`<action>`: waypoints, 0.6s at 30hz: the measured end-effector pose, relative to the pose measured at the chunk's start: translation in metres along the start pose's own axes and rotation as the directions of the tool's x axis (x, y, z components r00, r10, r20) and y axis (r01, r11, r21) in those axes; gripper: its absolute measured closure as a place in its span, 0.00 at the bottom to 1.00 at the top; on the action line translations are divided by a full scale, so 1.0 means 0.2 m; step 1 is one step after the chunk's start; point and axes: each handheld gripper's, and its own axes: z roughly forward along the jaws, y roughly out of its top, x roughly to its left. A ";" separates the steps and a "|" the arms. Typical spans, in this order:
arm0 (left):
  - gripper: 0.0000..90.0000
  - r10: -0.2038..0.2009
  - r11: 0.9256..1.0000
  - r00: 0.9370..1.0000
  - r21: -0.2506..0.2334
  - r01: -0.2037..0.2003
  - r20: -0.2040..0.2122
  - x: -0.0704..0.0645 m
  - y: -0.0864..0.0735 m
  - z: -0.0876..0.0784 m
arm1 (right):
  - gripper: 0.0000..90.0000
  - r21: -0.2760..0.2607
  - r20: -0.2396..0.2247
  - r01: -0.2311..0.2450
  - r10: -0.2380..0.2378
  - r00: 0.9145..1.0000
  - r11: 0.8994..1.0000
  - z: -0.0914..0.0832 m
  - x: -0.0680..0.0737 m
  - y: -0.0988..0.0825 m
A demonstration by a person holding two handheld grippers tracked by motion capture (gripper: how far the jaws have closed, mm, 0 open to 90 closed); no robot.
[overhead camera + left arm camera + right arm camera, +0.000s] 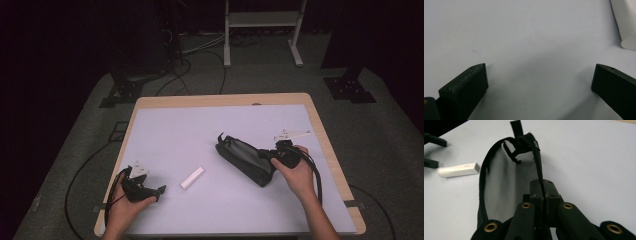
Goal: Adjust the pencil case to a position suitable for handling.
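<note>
Two grippers are over the white table point(165, 125). The right gripper point(543, 192) has its jaws pressed together on the thin black edge of the pouch point(499, 185), at the zipper rim of its opening; the edge runs up between the two pads and away from them. In the high view the right gripper point(278, 152) sits at the near right end of the black pouch point(245, 159), which lies on the table, right of the middle, slanting from upper left to lower right. The pouch is open along its top, and the grey mesh lining shows inside; I can see no object in it. A short black strap stands at its far end.

The left gripper point(539, 82) has its jaws wide apart, with only bare table between them, and it holds nothing. In the high view the left gripper point(150, 190) is at the near left part of the table. A small white tube point(192, 178) lies between the two grippers, near the left one and apart from the pouch, outside it.
</note>
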 end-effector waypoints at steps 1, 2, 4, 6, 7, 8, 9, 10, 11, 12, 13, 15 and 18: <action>0.00 0.000 1.000 1.000 0.000 0.000 0.000 0.00 0.00 0.00 | 0.96 0.000 -0.012 0.008 -0.008 1.000 1.000 0.00 0.01 0.00; 0.00 0.000 1.000 1.000 0.000 0.000 0.000 0.00 0.00 0.00 | 0.96 0.002 -0.018 0.009 -0.009 1.000 1.000 0.00 0.01 0.00; 0.00 0.000 1.000 1.000 0.000 0.000 0.000 0.00 0.00 0.00 | 0.96 0.004 -0.032 0.020 -0.020 0.999 1.000 0.00 0.03 -0.01; 0.00 0.000 1.000 1.000 0.000 0.000 0.000 0.00 0.00 0.00 | 0.96 0.002 -0.046 0.029 -0.029 0.999 1.000 0.00 0.04 -0.01; 0.00 0.000 1.000 1.000 0.001 0.000 0.000 0.00 0.00 0.00 | 0.96 0.004 -0.052 0.027 -0.027 0.998 1.000 0.00 0.05 -0.01; 0.00 0.000 1.000 1.000 0.000 0.000 0.001 0.00 0.00 0.00 | 0.96 0.002 -0.054 0.035 -0.035 0.998 0.999 0.00 0.06 -0.01; 0.00 0.000 1.000 1.000 0.000 0.000 0.000 0.00 0.00 0.00 | 0.96 0.002 -0.060 0.038 -0.038 0.997 0.999 0.00 0.06 -0.01; 0.00 0.000 1.000 1.000 0.000 0.000 0.000 0.00 0.00 0.00 | 0.96 0.002 -0.067 0.036 -0.036 0.997 0.999 -0.01 0.07 -0.01; 0.00 0.000 1.000 1.000 0.000 0.000 0.000 0.00 0.00 0.00 | 0.96 0.002 -0.070 0.037 -0.037 0.997 0.999 -0.01 0.07 -0.01; 0.00 0.000 1.000 1.000 0.001 0.000 0.000 0.00 0.00 0.00 | 0.96 0.001 -0.076 0.037 -0.037 0.996 0.999 -0.01 0.08 -0.01; 0.00 0.000 1.000 1.000 0.000 0.000 0.000 0.00 0.00 0.00 | 0.96 0.000 -0.082 0.037 -0.036 0.996 0.999 -0.01 0.08 -0.01; 0.00 0.000 1.000 1.000 0.000 0.000 0.000 0.00 0.00 0.00 | 0.96 -0.006 -0.094 0.041 -0.042 0.995 0.999 -0.01 0.09 -0.01; 0.00 0.000 1.000 1.000 0.001 0.000 0.000 0.00 0.00 0.00 | 0.96 -0.006 -0.106 0.041 -0.041 0.994 0.999 -0.01 0.10 -0.01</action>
